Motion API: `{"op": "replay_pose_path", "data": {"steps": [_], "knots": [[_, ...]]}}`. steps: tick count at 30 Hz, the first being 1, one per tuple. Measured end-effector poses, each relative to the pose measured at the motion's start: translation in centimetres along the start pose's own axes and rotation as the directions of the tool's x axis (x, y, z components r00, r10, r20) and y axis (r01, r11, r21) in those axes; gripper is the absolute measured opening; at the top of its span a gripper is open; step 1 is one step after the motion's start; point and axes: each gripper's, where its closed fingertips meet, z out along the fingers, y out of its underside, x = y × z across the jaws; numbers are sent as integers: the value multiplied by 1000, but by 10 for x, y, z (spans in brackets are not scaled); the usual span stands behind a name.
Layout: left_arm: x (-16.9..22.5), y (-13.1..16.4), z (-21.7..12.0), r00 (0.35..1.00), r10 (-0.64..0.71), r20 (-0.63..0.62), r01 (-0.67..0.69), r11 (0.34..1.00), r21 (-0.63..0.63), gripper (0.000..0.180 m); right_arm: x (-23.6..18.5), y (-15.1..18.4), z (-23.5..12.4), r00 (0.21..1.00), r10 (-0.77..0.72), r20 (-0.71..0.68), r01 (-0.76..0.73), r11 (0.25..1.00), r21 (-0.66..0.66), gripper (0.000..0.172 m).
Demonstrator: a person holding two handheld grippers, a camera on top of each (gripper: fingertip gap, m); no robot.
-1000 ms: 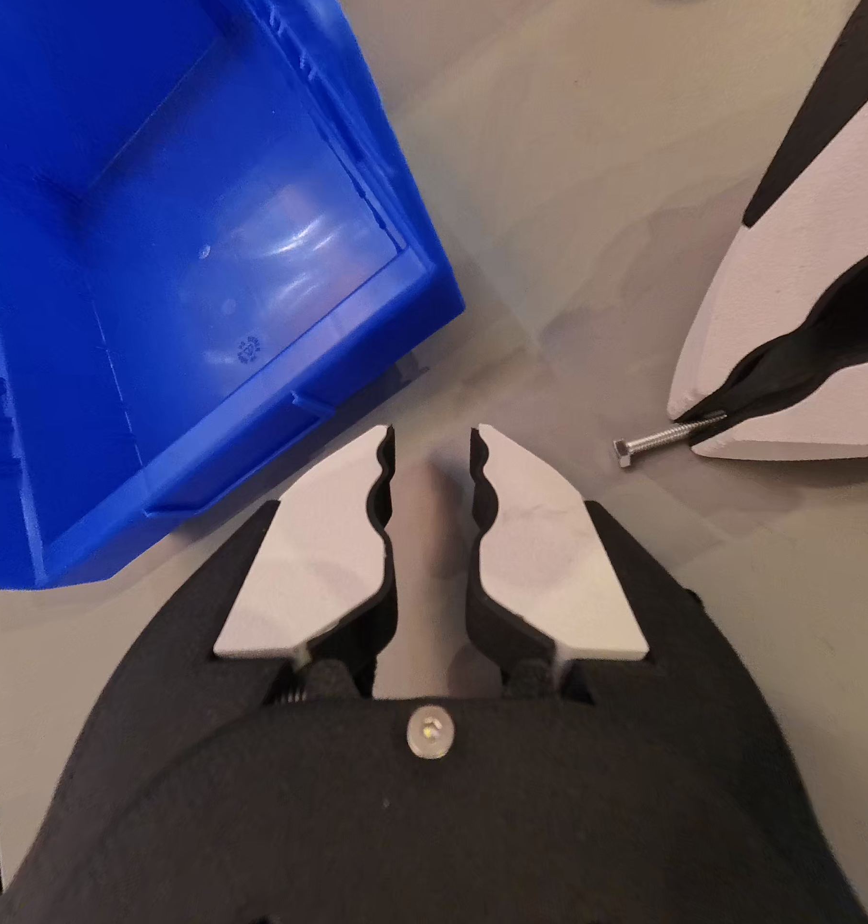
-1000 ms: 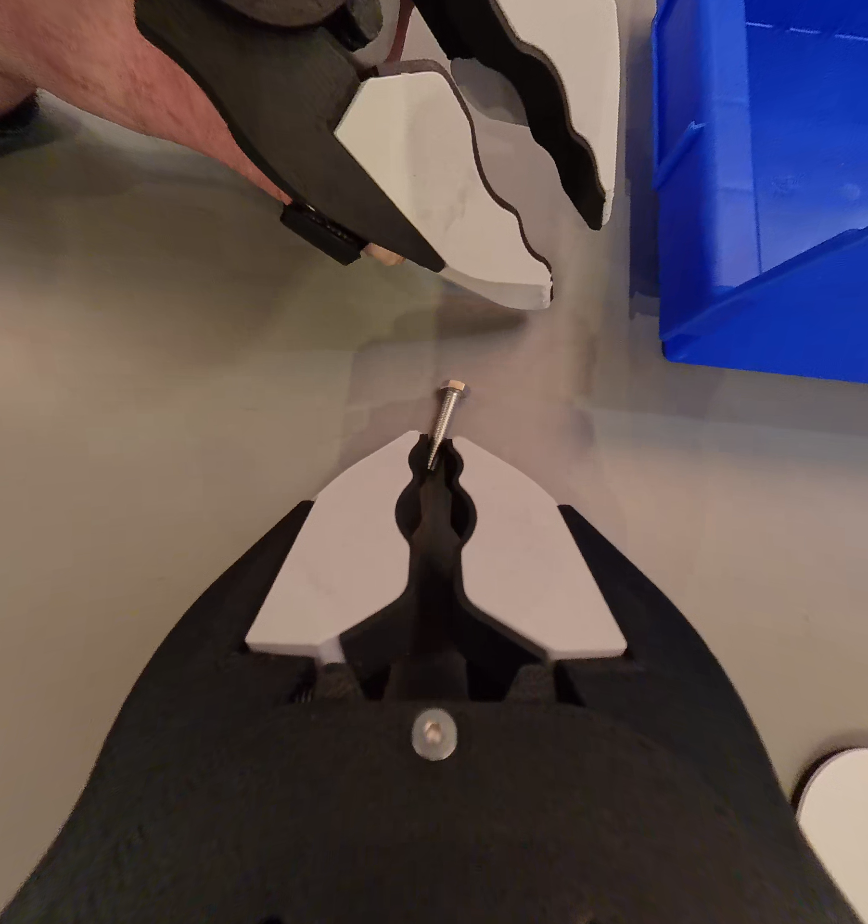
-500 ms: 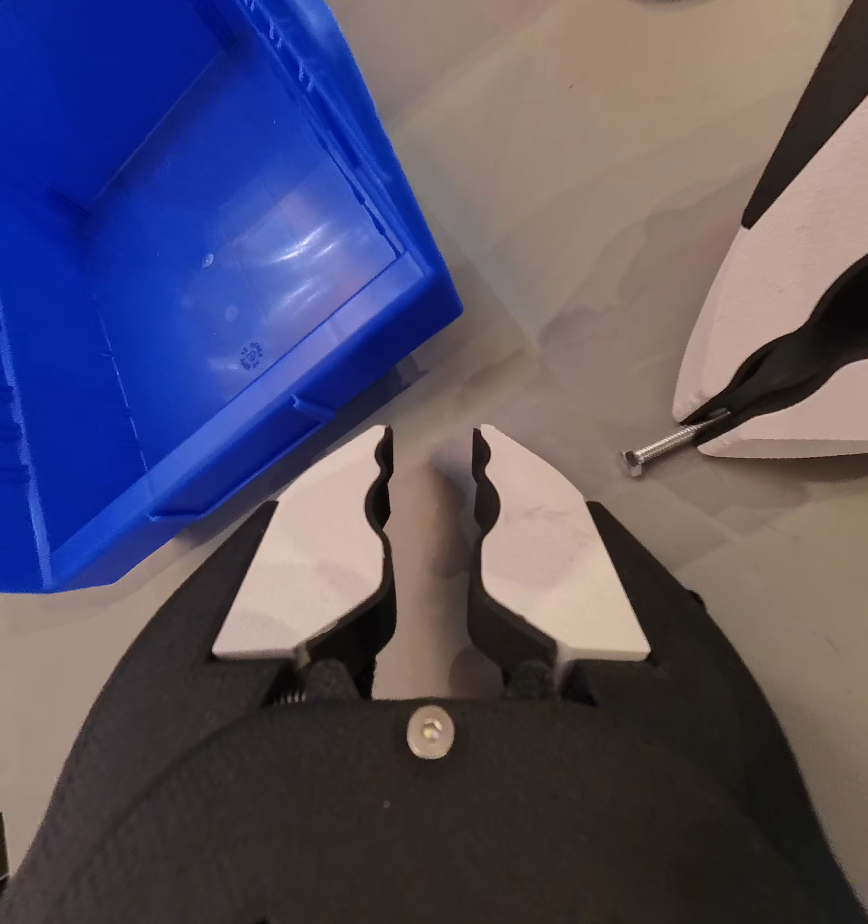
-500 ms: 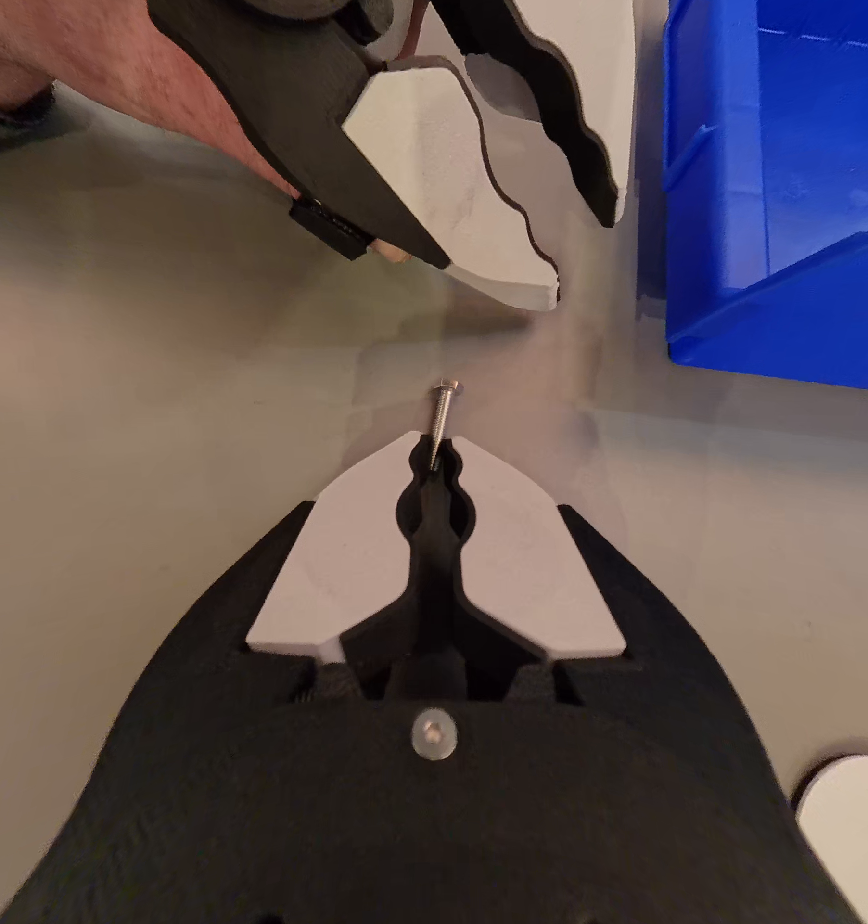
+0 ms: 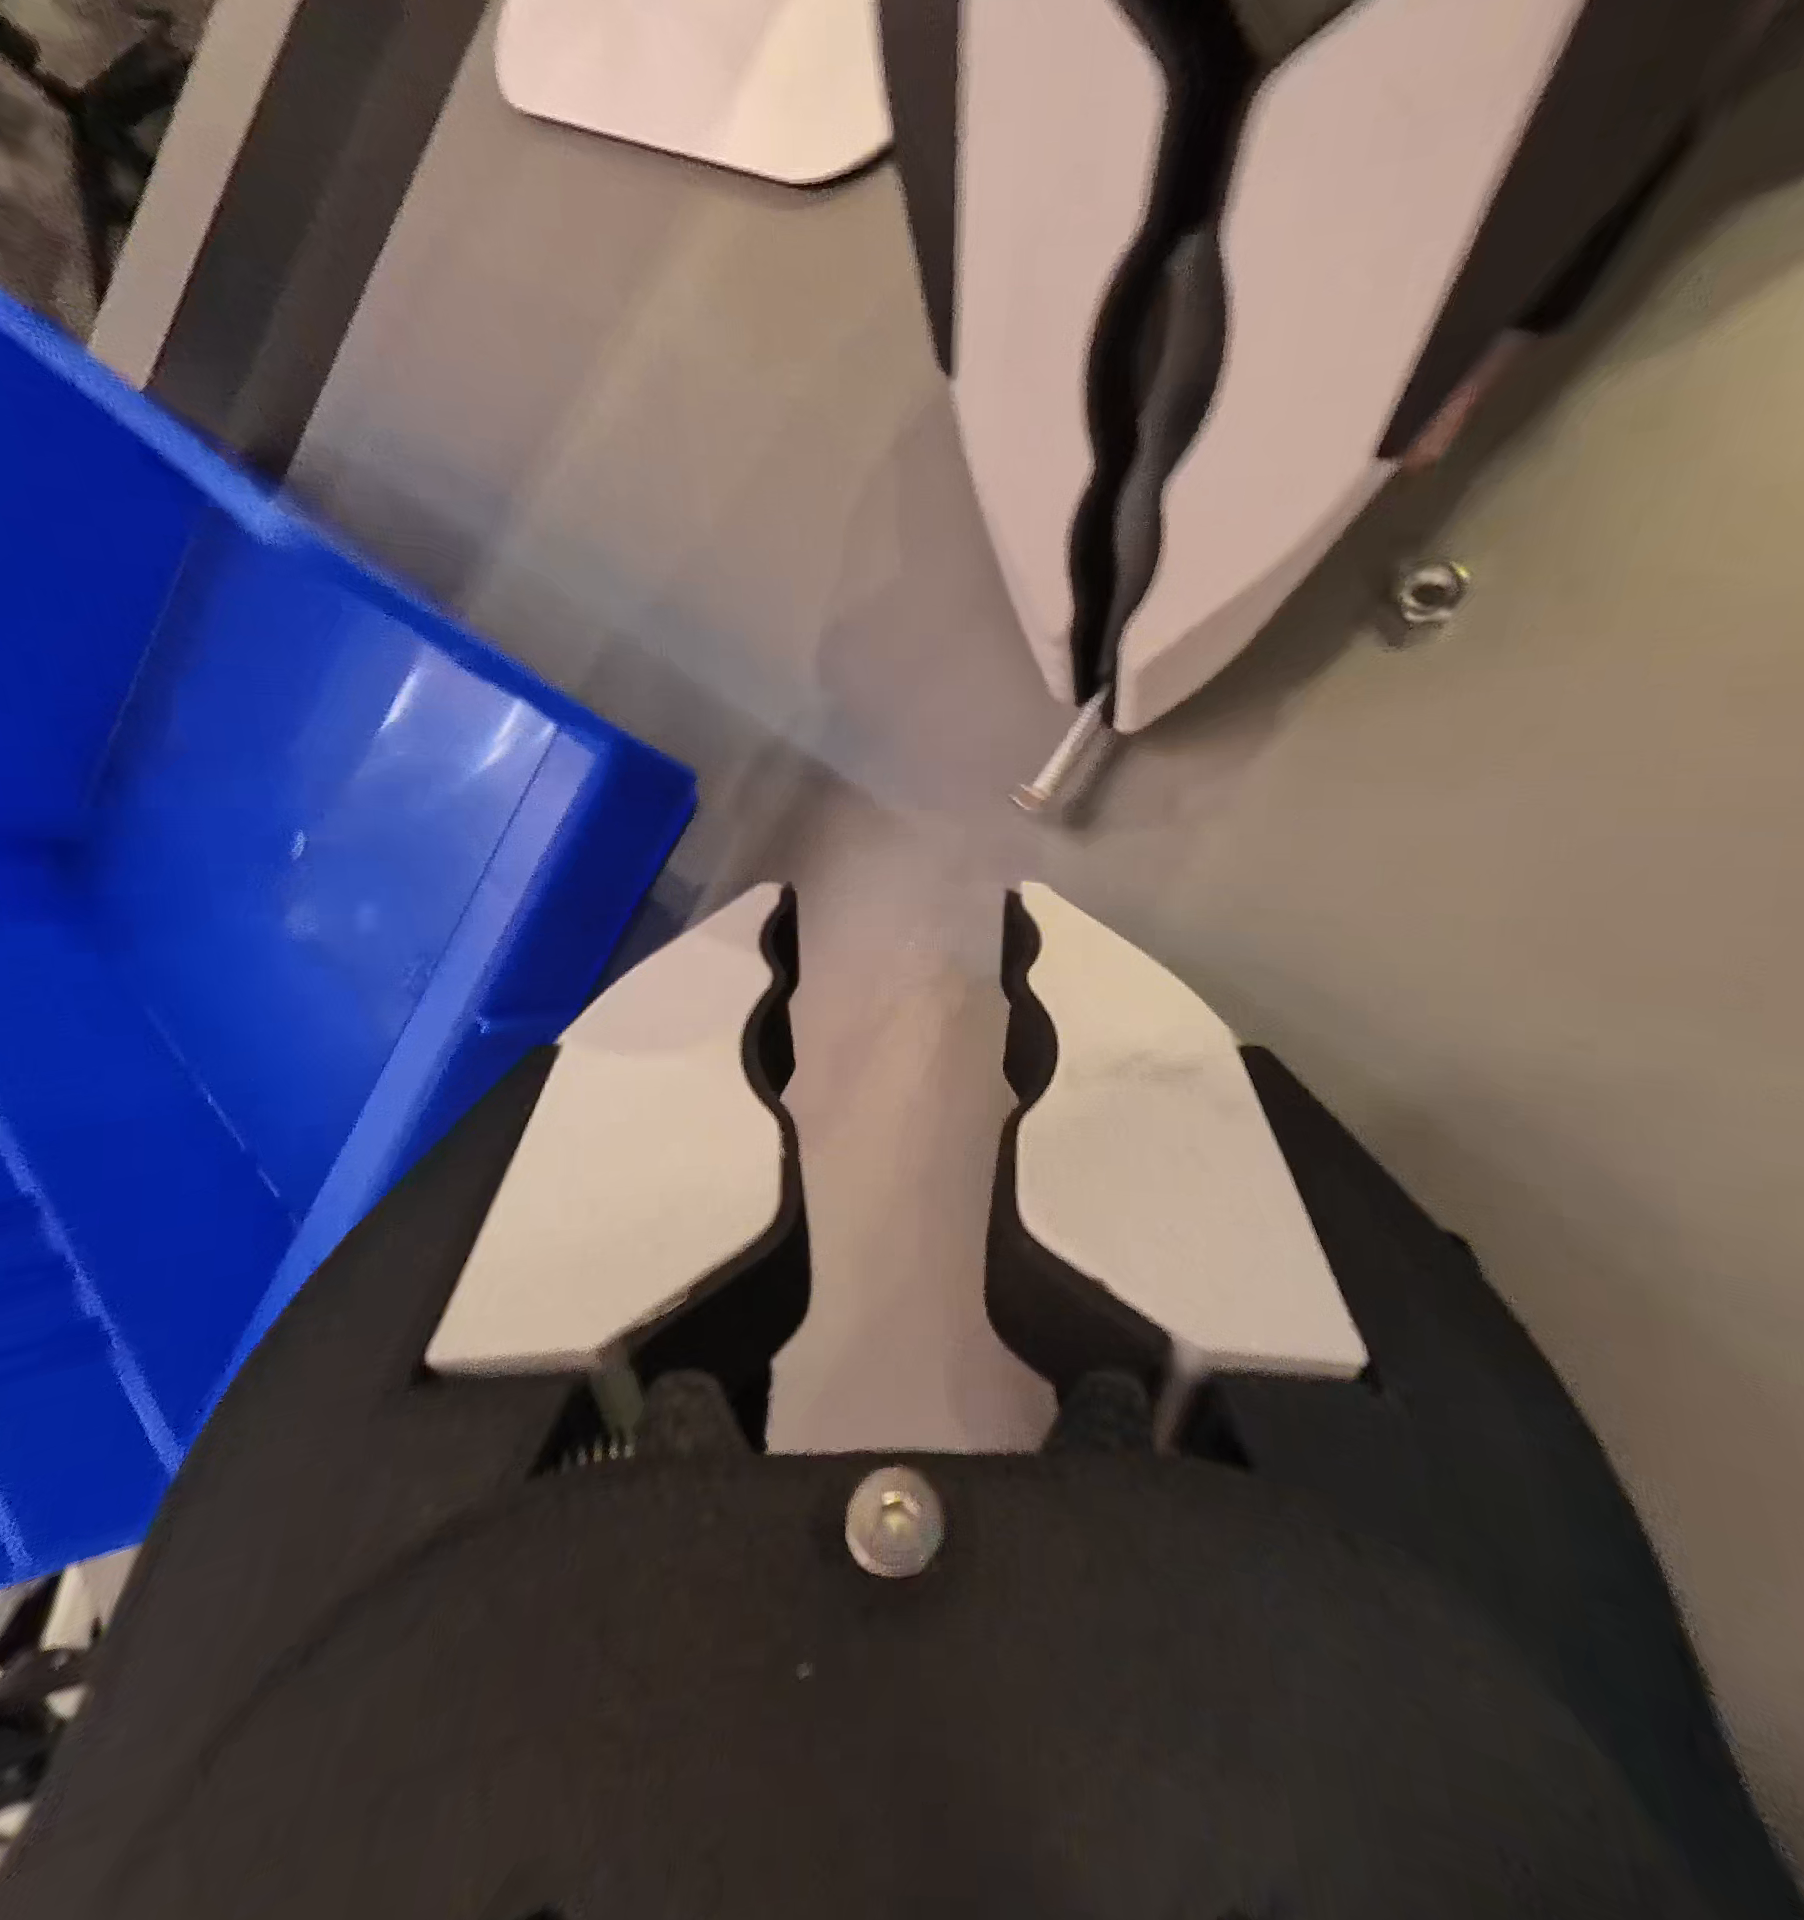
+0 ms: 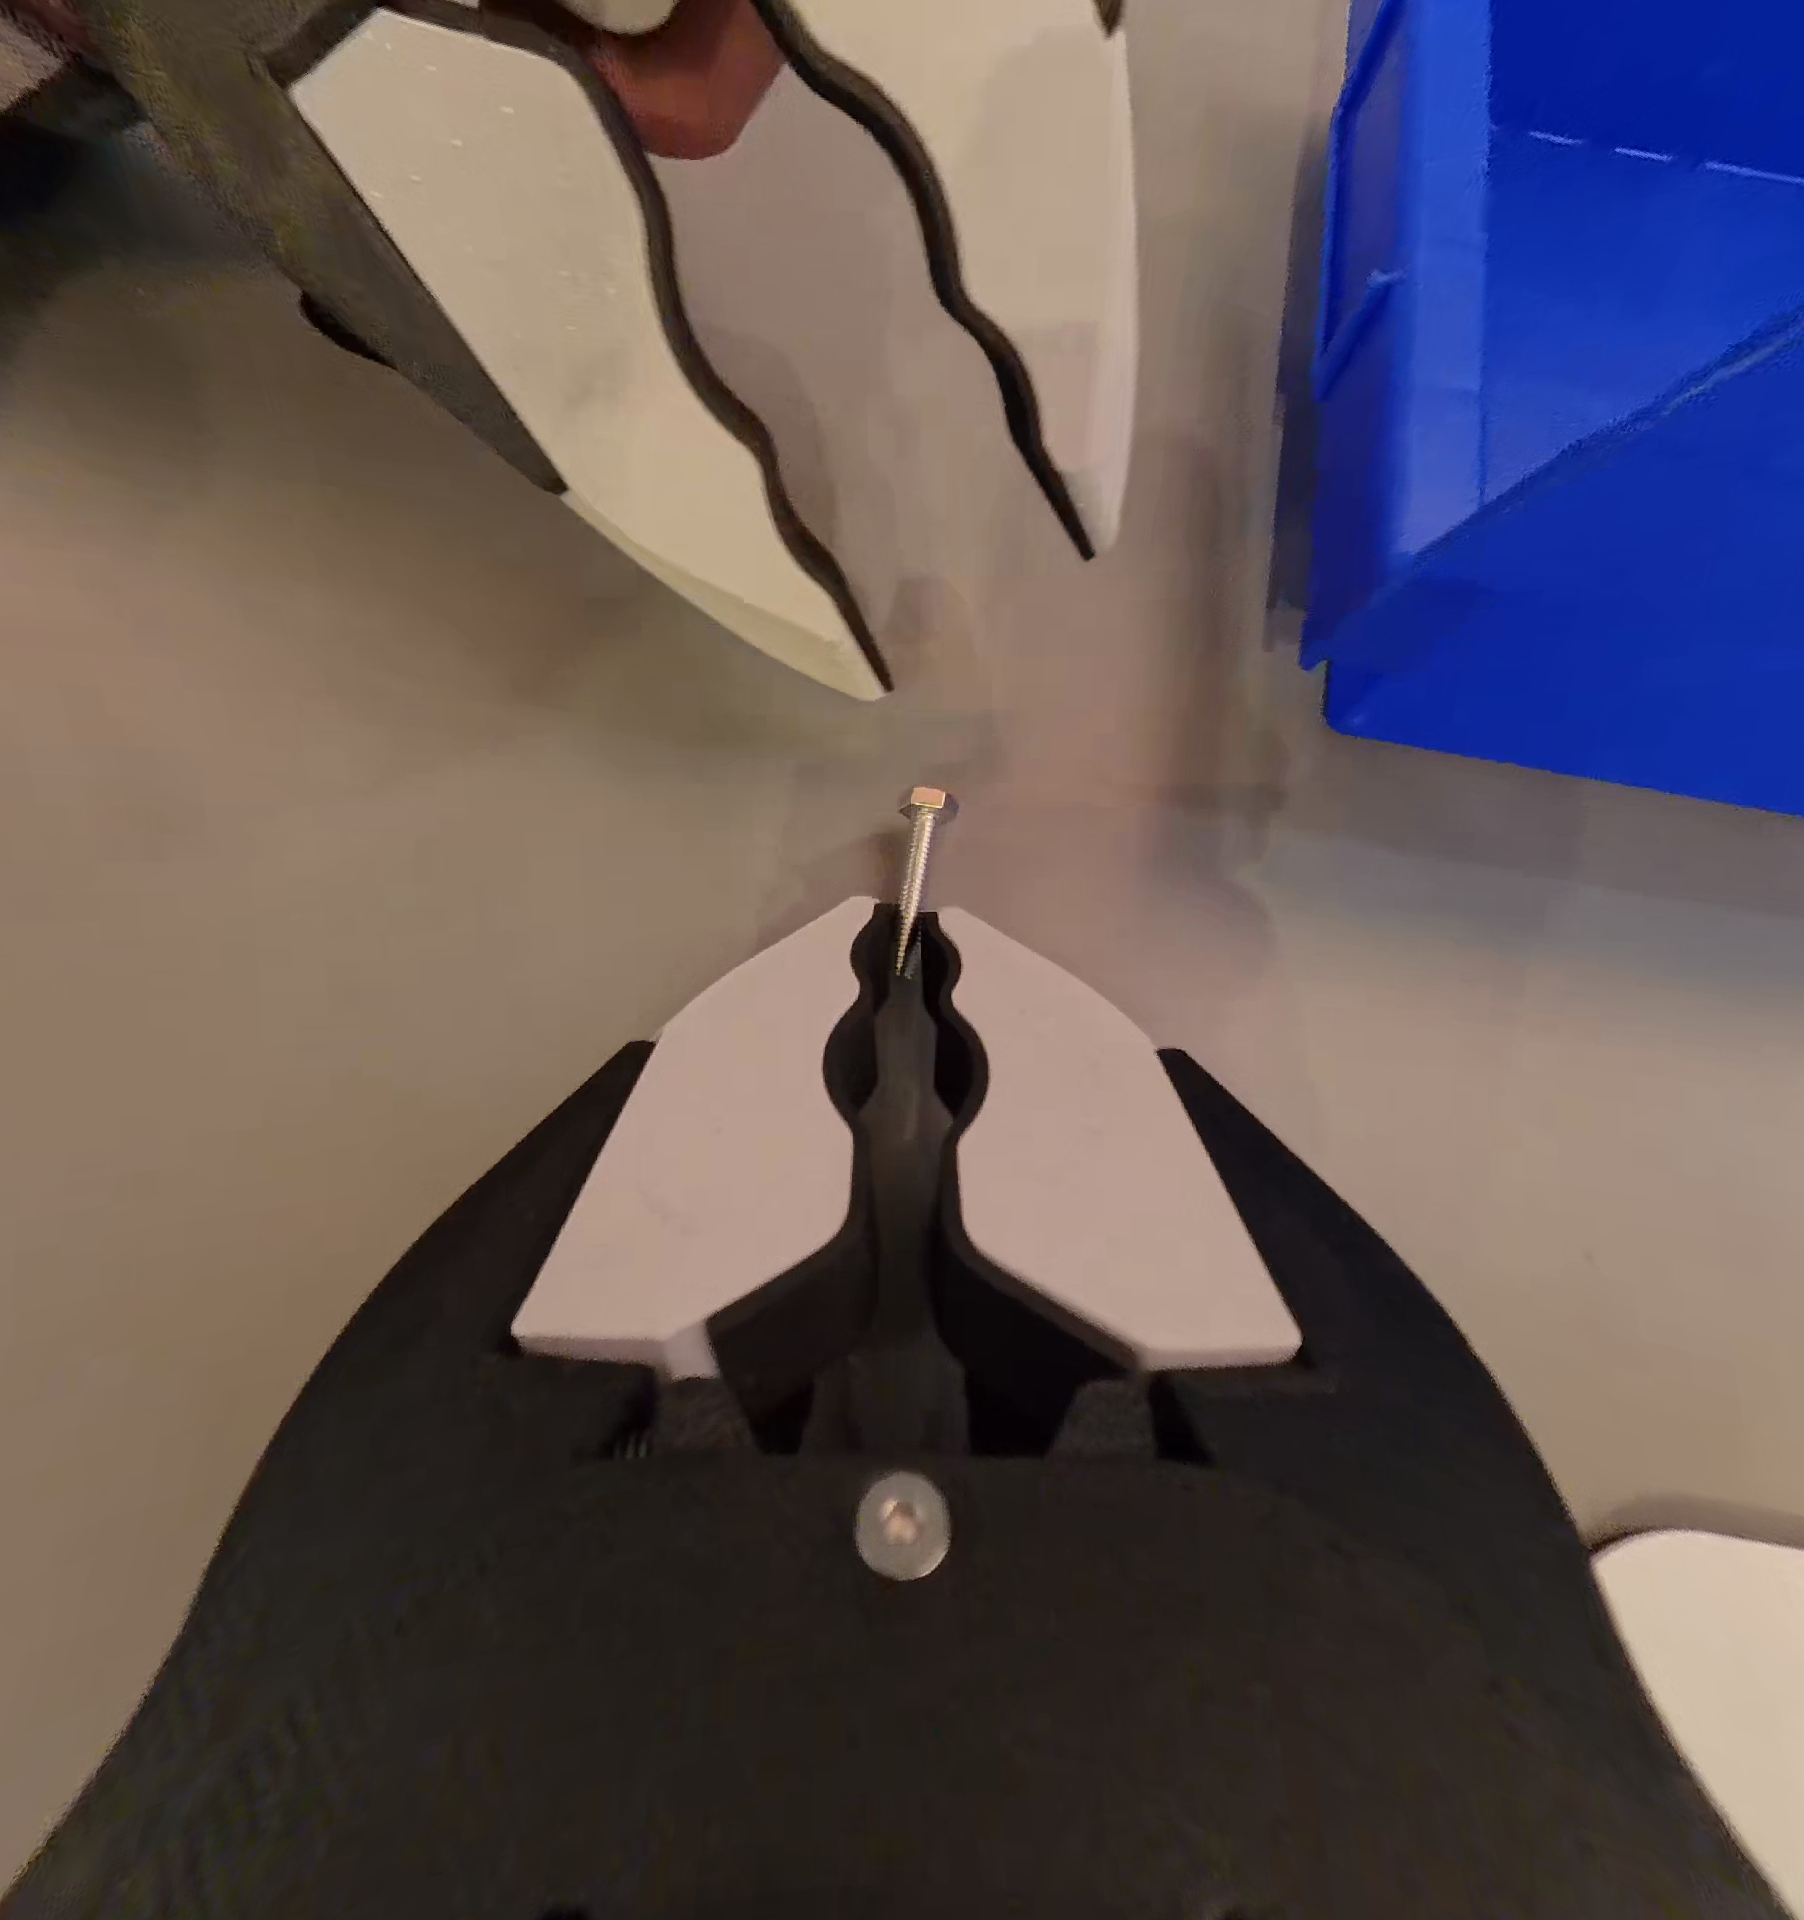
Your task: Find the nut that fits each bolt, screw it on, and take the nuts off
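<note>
2 grippers face each other over my grey table point(image 6: 254, 935). On the left, the blue bin point(image 5: 202, 935) is cut off by the frame. My left gripper point(image 5: 898, 904) is spread, nothing between its fingers. My right gripper point(image 6: 908, 914) pinches a bolt point(image 6: 919, 862) by its threaded end, tip hidden. 1 blurry nut point(image 5: 1428, 597) lies far right.

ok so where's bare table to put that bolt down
Bare grey table lies left of the right tongs, which pinch the bolt. Another free strip runs right of them, below the blue bin. It is crowded ahead, where the open left tongs hang. A nut lies beside the right tongs.
</note>
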Motion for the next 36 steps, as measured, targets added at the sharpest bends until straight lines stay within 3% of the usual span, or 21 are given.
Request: {"op": "replay_pose_path", "data": {"steps": [10,29,36], "knots": [[22,-12,4,959,219,-180,-231,972,-48,35,-2,-1,-7,994,42,99,-46,998,37,6],[31,-16,21,920,362,-149,-376,923,-80,29,-8,0,-9,980,81,179,-89,995,37,5],[35,-15,22,913,377,-159,-393,915,-87,18,-8,1,-9,979,89,183,-97,995,32,5]]}}
